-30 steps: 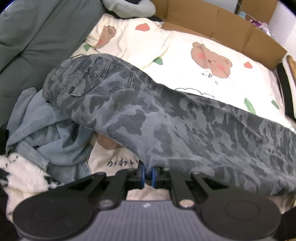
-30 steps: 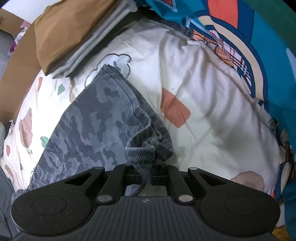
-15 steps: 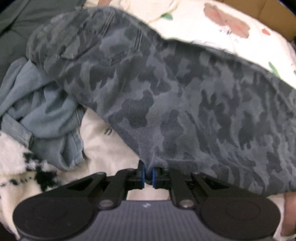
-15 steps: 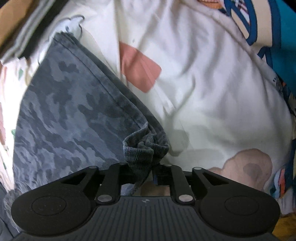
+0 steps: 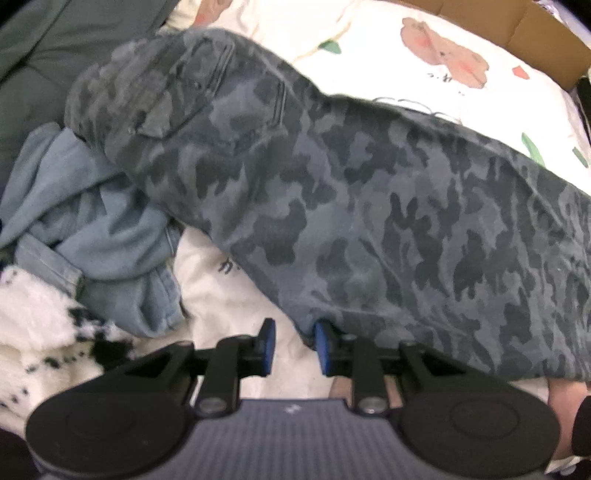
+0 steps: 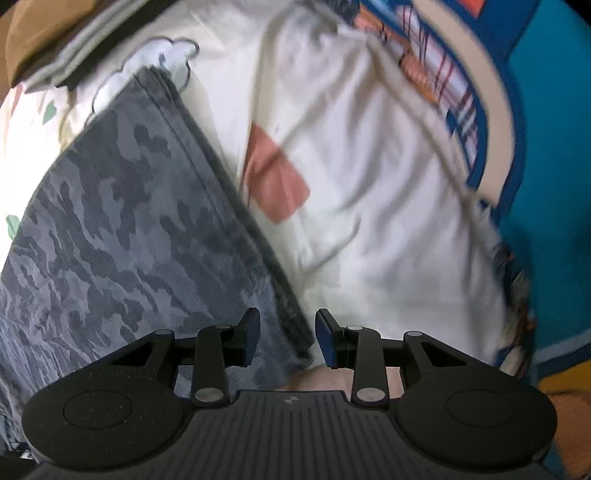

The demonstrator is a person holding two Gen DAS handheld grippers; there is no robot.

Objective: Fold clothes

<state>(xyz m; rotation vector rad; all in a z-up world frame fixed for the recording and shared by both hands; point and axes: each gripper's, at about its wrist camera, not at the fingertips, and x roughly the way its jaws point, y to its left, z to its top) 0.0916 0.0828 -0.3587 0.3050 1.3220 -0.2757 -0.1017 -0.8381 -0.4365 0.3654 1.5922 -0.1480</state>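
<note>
Step in hand: letting go of the camo trousers (image 5: 369, 221) after laying them out flat on the bed (image 6: 369, 184); next I need a fresh grip to fold them over, probably cuff end brought toward the waist.

My left gripper (image 5: 294, 347) has jaws opening, narrow gap, nothing pinched; the trousers' near edge sits against the right-hand pad, cloth mostly beyond it. My right gripper (image 6: 286, 338) has jaws opening too, wider; the trouser hem edge runs through the gap but the pads aren't pressing it.

From the trousers outward: in the left view a blue denim garment (image 5: 96, 229) lies just beside the waist end, a white fluffy thing (image 5: 40, 325) nearer me, cardboard (image 5: 517, 33) beyond. In the right view a folded stack (image 6: 66, 40) lies past the hem.
</note>
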